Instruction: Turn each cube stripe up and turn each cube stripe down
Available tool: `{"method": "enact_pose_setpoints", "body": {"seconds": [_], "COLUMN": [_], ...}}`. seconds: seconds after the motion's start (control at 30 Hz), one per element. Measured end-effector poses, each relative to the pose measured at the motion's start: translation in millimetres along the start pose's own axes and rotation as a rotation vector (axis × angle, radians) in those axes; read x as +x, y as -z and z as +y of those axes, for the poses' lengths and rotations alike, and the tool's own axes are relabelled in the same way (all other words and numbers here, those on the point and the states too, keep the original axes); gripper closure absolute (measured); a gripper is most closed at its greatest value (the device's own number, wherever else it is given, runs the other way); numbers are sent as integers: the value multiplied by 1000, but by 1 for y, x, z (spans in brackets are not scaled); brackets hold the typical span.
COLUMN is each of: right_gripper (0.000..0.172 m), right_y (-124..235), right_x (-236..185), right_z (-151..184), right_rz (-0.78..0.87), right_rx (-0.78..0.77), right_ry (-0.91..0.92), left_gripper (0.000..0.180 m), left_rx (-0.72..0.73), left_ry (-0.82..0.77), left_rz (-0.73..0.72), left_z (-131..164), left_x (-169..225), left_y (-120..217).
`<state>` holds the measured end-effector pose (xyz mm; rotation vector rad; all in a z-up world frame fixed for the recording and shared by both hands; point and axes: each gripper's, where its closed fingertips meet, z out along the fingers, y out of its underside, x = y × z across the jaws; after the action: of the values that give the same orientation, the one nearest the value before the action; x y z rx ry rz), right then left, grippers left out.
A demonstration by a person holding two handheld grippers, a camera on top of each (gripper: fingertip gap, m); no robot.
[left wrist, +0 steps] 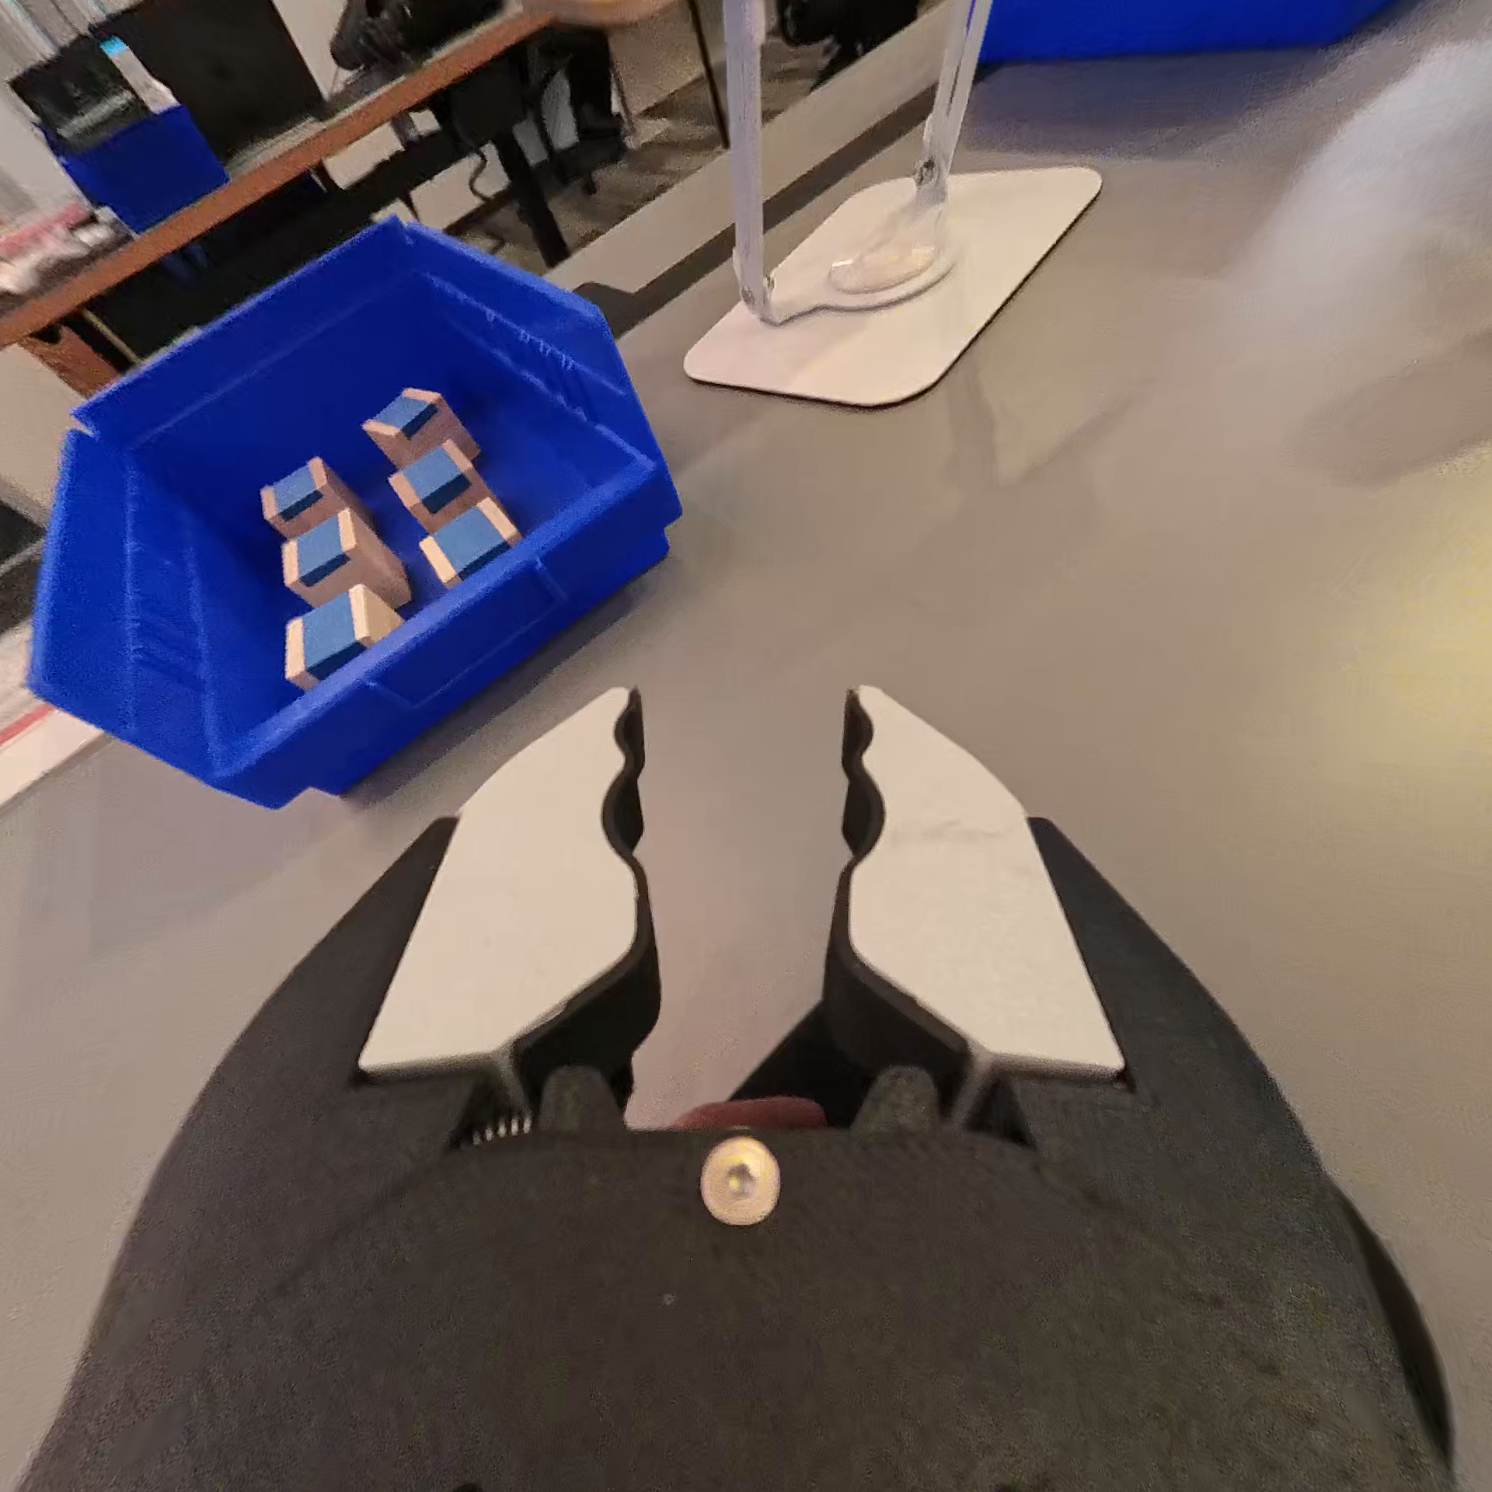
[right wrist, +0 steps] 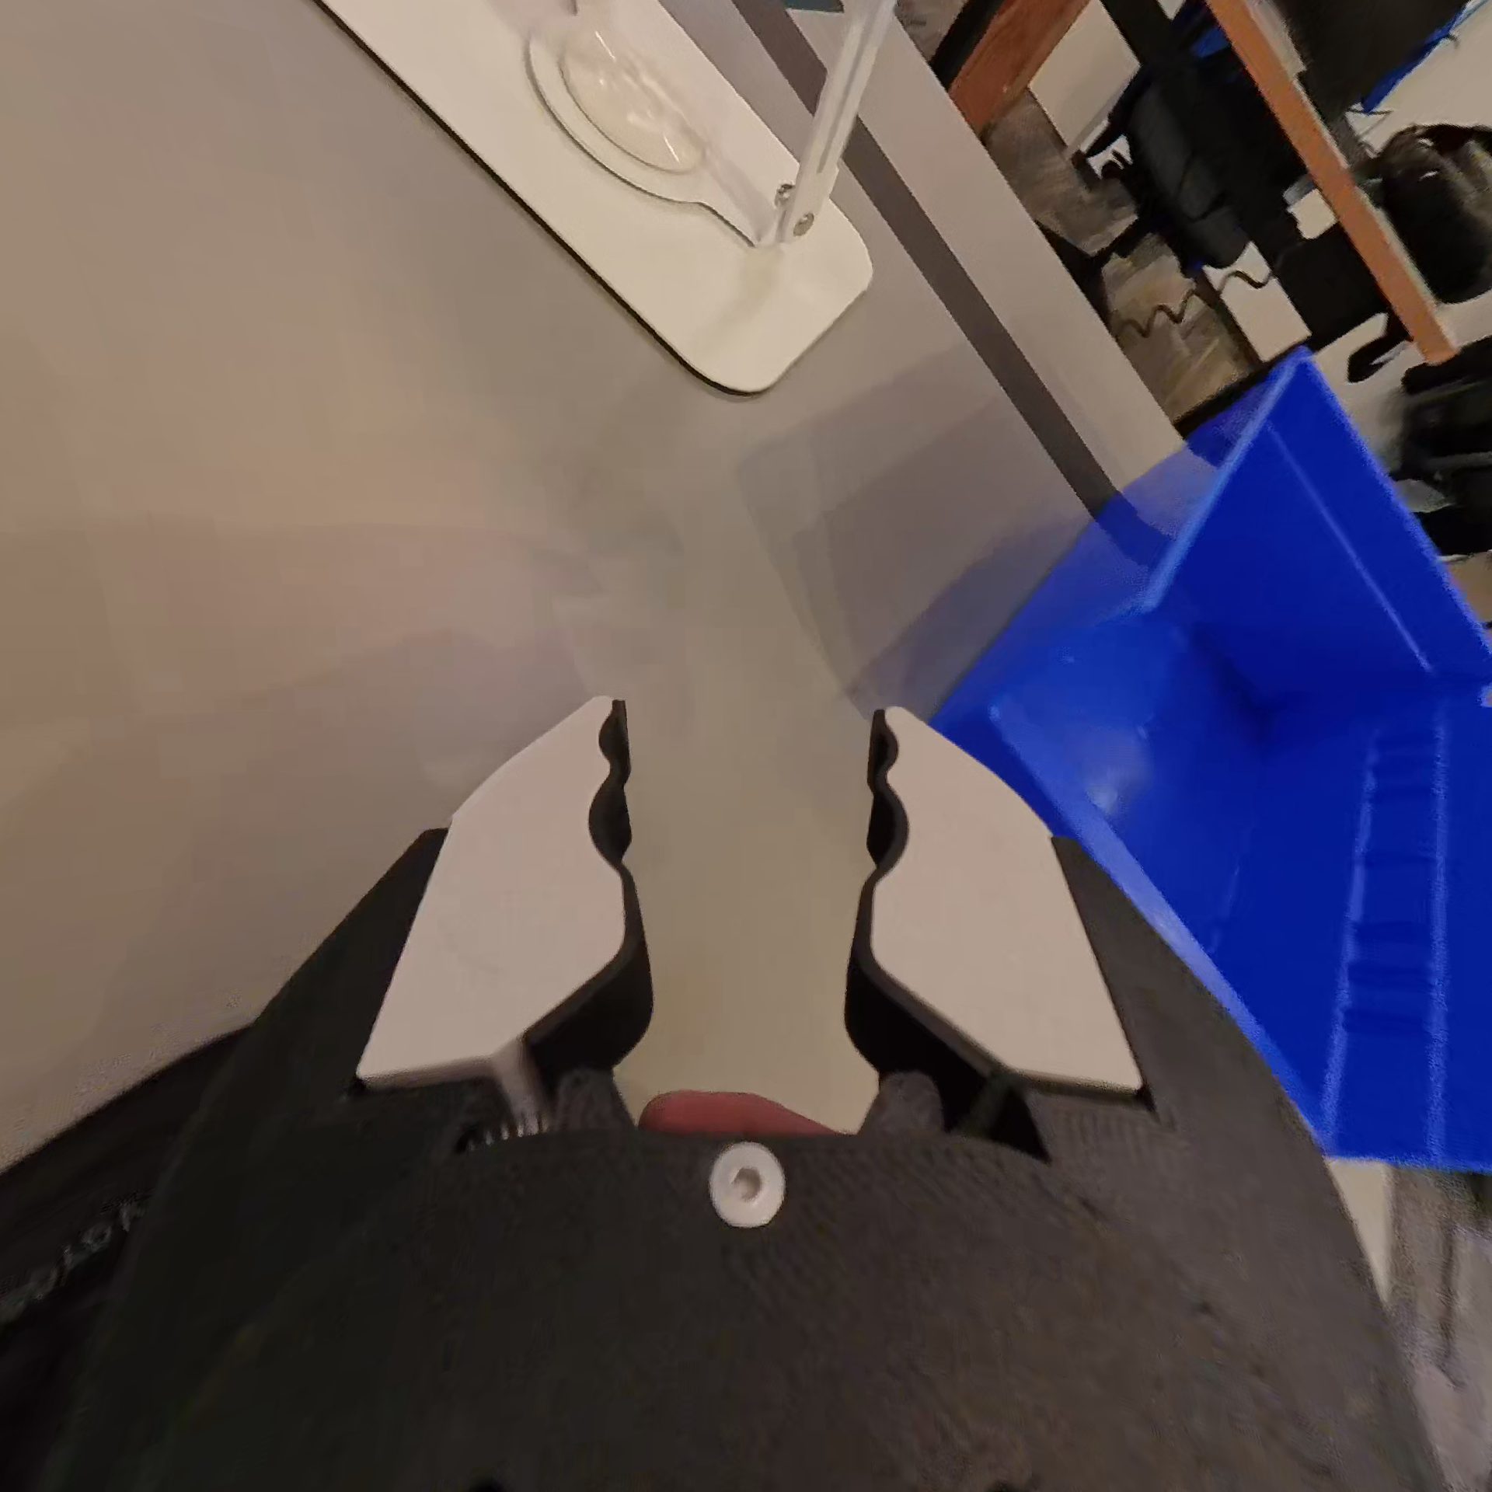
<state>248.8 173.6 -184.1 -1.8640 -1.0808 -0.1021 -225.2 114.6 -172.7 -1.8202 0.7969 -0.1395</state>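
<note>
In the left wrist view our left gripper [left wrist: 739, 702] hovers over the grey table [left wrist: 1049, 646] with its jaws apart and nothing between them. At the left of that frame a blue bin [left wrist: 202, 710] holds six wooden cubes [left wrist: 387, 525] in two rows, blue stripes facing up. Our right gripper [right wrist: 747, 714] likewise has its jaws apart and bare, with the bin at the right of its frame.

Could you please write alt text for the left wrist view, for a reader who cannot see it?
The open, empty left gripper hovers over a grey table. Ahead to its left, a blue bin holds six wooden cubes with blue stripes facing up; a white stand base sits farther back.
</note>
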Motion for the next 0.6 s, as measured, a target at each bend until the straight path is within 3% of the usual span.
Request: {"method": "enact_pose_setpoints", "body": {"seconds": [0.1, 0.17, 0.37, 0.53, 0.6], "right_gripper": [117, 108, 107, 111, 112], "right_y": [-15, -19, -16, -12, -8], "right_x": [-14, -19, -9, -18, -13], "right_z": [3, 7, 6, 3, 0], "right_rz": [-30, -15, 6, 28, 38], "right_rx": [22, 10, 46, 52, 41], "right_ry": [20, 71, -4, 121, 67], "left_gripper": [134, 135, 136, 136, 135], "left_rx": [-63, -45, -37, -19, -10], "left_ry": [53, 41, 17, -15, -21], "left_rz": [82, 66, 36, 1, -1], "left_z": [12, 11, 11, 8, 6], "left_x": [1, 1, 1, 1, 1], "left_y": [-10, -9, -8, -5, -4]}}
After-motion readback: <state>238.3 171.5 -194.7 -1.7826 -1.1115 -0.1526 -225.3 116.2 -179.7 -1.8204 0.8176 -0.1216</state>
